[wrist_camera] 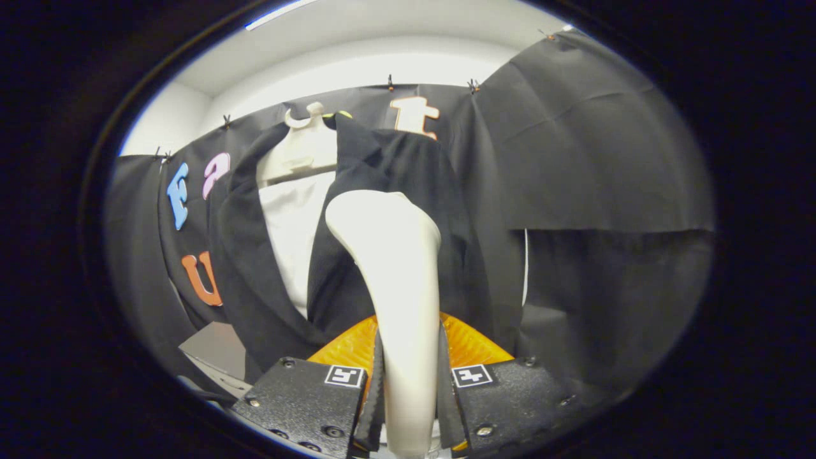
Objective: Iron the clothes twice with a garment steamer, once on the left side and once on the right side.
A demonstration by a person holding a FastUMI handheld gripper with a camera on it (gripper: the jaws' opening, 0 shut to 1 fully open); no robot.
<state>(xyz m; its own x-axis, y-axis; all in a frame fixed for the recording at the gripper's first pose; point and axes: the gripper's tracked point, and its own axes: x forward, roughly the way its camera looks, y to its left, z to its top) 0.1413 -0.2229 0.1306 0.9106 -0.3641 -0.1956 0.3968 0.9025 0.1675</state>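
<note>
My gripper [409,382] is shut on the white garment steamer [395,268], whose handle stands upright between the two fingers. The steamer's head rises just ahead of the fingers and rests against the right front panel of a black jacket [408,185]. The jacket hangs open on a white mannequin torso [294,223] with a white hanger hook [310,118] at the top. The jacket's left panel [245,255] hangs beside the white chest. The steamer's face is hidden against the cloth.
A grey surface [213,347] lies low to the left of the jacket. Black cloth [593,191] hangs close behind and to the right of the mannequin. A white wall and ceiling [357,38] show above the cloth.
</note>
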